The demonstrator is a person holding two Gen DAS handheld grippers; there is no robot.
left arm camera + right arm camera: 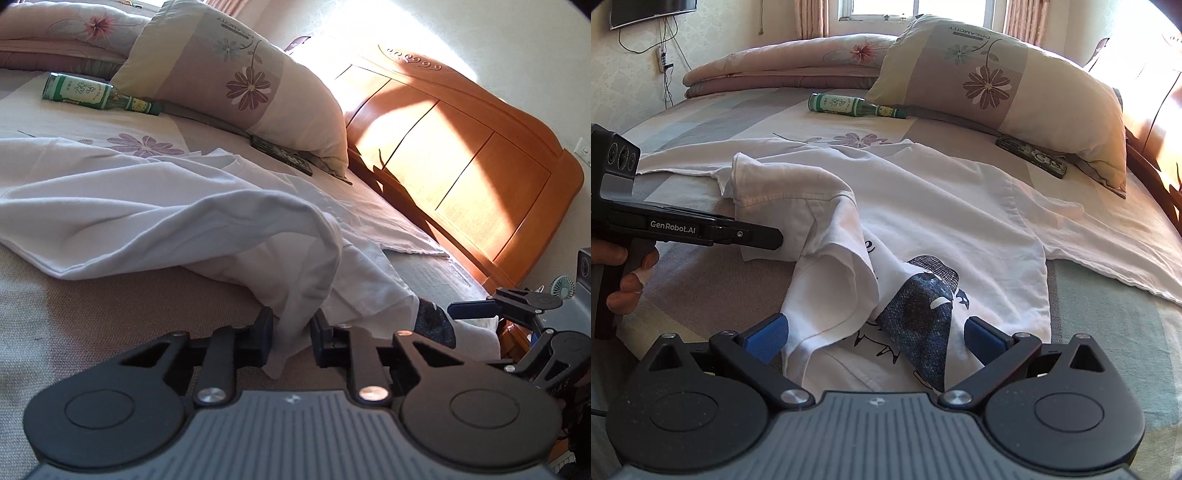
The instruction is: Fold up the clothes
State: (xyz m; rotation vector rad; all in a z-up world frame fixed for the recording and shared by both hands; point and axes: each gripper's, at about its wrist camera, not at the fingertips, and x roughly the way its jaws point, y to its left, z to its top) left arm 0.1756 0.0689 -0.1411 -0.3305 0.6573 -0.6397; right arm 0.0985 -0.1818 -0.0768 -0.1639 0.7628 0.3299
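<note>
At the bottom centre of the left wrist view, the left tongs (291,334) are clenched on a hanging fold of the white T-shirt (155,218), the cloth pinched between the two dark pads; this grip looks meant to carry that side of the shirt over for a fold. Low in the right wrist view, the right tongs (875,341) stand released, their blue pads spread wide on either side of the shirt's bunched near edge and its dark blue print (923,314), pressing on nothing. They seem poised to take the neighbouring corner so both hands can lift together.

At the left edge of that view, a hand (624,273) grips the handle of the left tool. Across the middle of the frame the shirt lies spread on the bed (1108,332), one sleeve reaching toward the right edge.

Farther up, one green bottle (849,105) lies on its side, and one dark flat case (1030,157) is tucked under the one flowered pillow (997,81). Behind, at upper left, one folded quilt (775,64) rests. Tally: one shirt, two tongs.
</note>
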